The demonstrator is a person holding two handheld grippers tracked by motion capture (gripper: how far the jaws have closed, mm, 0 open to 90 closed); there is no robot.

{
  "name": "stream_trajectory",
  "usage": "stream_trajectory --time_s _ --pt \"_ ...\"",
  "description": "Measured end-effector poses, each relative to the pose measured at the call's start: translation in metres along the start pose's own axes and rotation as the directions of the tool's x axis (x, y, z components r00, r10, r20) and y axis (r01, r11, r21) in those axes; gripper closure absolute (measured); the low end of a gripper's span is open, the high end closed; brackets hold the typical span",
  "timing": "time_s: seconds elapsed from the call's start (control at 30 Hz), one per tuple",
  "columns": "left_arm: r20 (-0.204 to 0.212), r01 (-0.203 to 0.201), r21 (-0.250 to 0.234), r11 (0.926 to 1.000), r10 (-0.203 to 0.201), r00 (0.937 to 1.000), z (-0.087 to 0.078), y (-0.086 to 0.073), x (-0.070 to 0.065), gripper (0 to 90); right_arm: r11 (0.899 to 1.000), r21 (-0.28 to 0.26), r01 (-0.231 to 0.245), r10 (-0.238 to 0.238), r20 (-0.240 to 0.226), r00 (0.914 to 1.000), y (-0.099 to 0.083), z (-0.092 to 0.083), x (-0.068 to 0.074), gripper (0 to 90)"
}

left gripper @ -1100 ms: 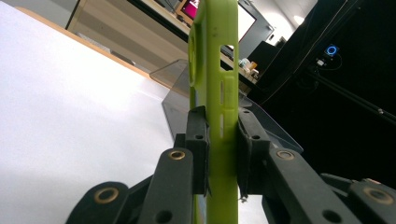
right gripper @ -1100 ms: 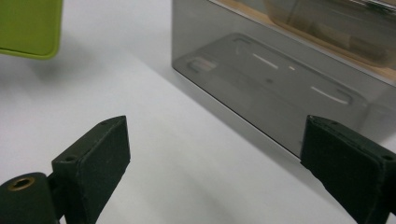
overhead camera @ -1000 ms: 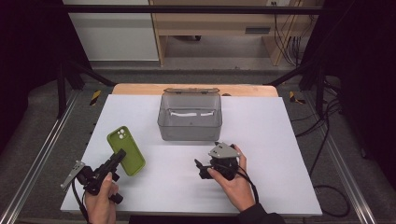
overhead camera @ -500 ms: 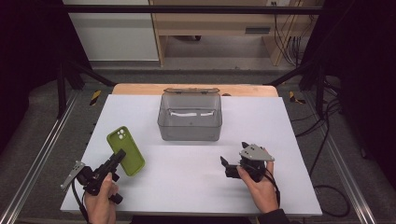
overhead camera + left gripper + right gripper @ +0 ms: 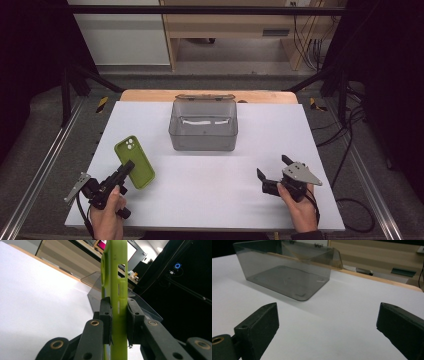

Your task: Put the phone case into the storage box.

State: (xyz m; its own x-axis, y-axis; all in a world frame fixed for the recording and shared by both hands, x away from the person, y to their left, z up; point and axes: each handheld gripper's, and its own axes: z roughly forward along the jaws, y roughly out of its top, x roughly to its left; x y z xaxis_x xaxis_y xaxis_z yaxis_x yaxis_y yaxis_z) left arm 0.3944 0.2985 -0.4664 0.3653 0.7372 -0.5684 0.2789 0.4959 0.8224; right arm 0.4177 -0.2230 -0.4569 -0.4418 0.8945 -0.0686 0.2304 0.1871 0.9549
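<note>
Left hand-held gripper (image 5: 117, 322) clamped on green phone case (image 5: 115, 290), right hand-held gripper (image 5: 327, 322) wide open

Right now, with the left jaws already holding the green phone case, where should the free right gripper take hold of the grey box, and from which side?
Grip the grey box by its right side wall, coming down from above with the right gripper. The box is open on top with thin upright walls, so one of the open jaws can drop inside and one outside. Its hinged lid stands at the back, and the phone case sits left.
</note>
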Motion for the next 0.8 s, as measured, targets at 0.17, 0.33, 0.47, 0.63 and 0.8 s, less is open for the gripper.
stream_trajectory --time_s 0.17,0.33,0.47,0.63,0.8 --pt "0.018 -0.007 0.005 1.0000 0.007 0.9998 0.000 0.001 -0.005 77.7 0.999 -0.051 -0.005 0.005 0.004 1.0000 -0.006 -0.006 -0.006 4.3" --pt "0.034 -0.026 0.010 0.9996 0.025 0.9991 -0.001 0.002 -0.012 77.7 0.998 -0.062 -0.009 0.010 0.004 0.9999 -0.008 -0.009 -0.008 4.3" --pt "0.048 -0.041 0.016 0.9990 0.041 0.9980 0.001 0.003 -0.017 77.7 0.998 -0.057 0.005 -0.006 -0.013 0.9999 -0.009 -0.008 -0.005 4.4" --pt "0.057 -0.042 0.015 0.9990 0.041 0.9975 0.001 0.006 -0.020 77.7 0.998 -0.054 0.014 -0.016 -0.024 0.9996 -0.009 -0.007 0.000 4.2" --pt "0.057 -0.037 0.022 0.9991 0.036 0.9977 0.006 0.012 -0.024 77.7 0.998 -0.056 0.017 -0.019 -0.025 0.9995 -0.008 -0.007 0.002 4.2"
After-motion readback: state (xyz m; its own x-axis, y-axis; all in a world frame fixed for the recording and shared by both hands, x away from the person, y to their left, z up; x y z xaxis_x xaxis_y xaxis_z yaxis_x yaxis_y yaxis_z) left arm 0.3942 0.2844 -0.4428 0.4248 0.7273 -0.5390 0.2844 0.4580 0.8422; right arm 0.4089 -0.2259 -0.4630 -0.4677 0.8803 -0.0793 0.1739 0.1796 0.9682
